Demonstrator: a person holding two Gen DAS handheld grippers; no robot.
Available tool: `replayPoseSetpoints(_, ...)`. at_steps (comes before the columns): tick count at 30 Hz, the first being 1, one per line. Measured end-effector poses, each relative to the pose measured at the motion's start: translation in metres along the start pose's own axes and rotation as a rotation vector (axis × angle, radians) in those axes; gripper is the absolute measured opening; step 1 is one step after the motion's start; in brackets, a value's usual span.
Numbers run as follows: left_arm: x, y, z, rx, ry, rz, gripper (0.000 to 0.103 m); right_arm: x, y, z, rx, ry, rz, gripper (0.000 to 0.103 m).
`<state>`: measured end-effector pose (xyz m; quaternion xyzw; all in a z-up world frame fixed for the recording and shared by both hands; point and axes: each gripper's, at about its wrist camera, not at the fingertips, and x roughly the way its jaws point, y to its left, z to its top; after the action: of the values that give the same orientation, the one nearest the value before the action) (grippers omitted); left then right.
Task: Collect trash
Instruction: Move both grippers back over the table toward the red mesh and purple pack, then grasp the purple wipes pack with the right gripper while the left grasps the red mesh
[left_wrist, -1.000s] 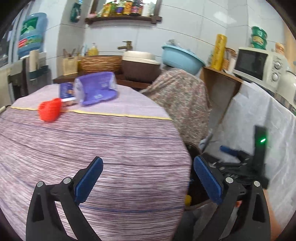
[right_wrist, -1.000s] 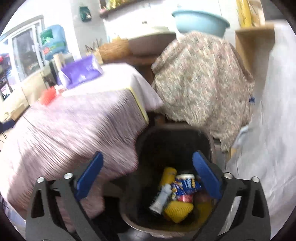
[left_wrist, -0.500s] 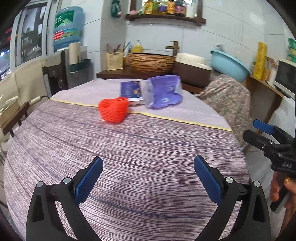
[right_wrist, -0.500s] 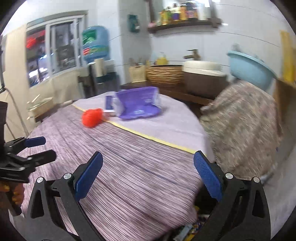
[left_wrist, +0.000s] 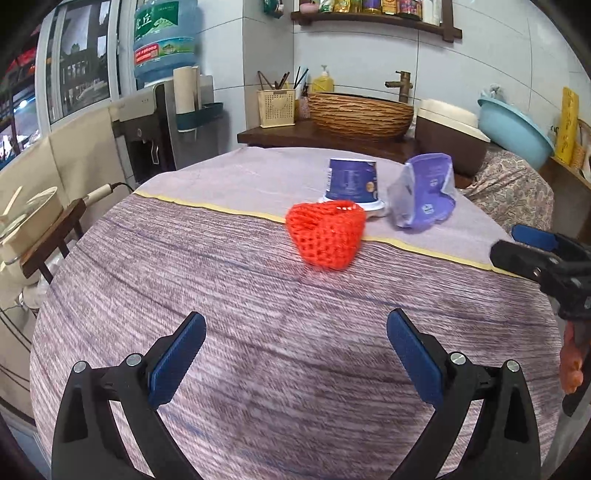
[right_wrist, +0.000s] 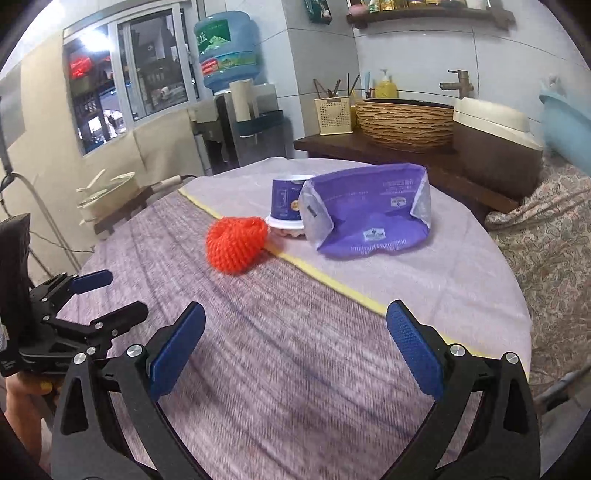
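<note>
Both tools are being held low over the near edge of the worktop, which is being covered by a striped purple cloth. The left hand-held gripper is being kept spread wide with nothing between its blue pads, and the right hand-held gripper is likewise being held wide apart and empty. Judged from this, both are being readied for a reach toward the trash at the far side, not for a grasp just yet.

Three pieces of trash are being left clustered toward the far edge of the worktop, along the yellow seam in the cloth. The red foam net is lying nearest, crumpled into a soft open cup (it would probably collapse under a pinch). Just behind it, and apparently touching it, the blue yoghurt cup is standing upside down on its white rim. Just beside the cup, toward the worktop's right edge, the purple pouch is sprawled open and empty, its silver lining being shown at both ends.

The net is probably being targeted by the left tool, since it sits almost straight ahead of it, while the pouch is lying closer to the right tool's line. No bin is being shown in either view.
</note>
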<state>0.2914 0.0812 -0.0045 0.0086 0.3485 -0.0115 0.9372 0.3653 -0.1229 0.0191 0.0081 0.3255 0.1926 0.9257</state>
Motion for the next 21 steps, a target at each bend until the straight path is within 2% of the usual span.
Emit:
replayPoseSetpoints(3,0.012,0.007,0.01,0.009,0.011,-0.028,0.097,0.024,0.004,0.02,0.013,0.001,-0.016,0.097)
replayPoseSetpoints(6,0.023,0.011,0.016,0.005,0.016,-0.017,0.097,0.05,0.009,0.038,0.017,0.006,-0.057,0.097)
replayPoseSetpoints(9,0.035,0.011,0.022,0.021,0.029,0.005,0.097,0.081,0.012,0.056,0.028,0.006,-0.146,0.097)
replayPoseSetpoints(13,0.052,0.011,0.029,0.027,0.046,0.004,0.097,0.115,0.007,0.067,0.084,0.054,-0.2,0.096)
replayPoseSetpoints(15,0.057,0.009,0.032,0.032,0.045,-0.001,0.097,0.124,0.008,0.066,0.055,0.058,-0.264,0.085)
replayPoseSetpoints(17,0.062,0.004,0.036,0.041,0.046,-0.014,0.097,0.126,0.003,0.063,0.074,0.076,-0.229,0.056)
replayPoseSetpoints(19,0.066,-0.001,0.04,0.056,0.056,-0.028,0.097,0.126,-0.002,0.06,0.09,0.088,-0.224,0.04)
replayPoseSetpoints(21,0.069,-0.008,0.041,0.074,0.059,-0.029,0.097,0.118,-0.006,0.054,0.084,0.073,-0.225,0.036)
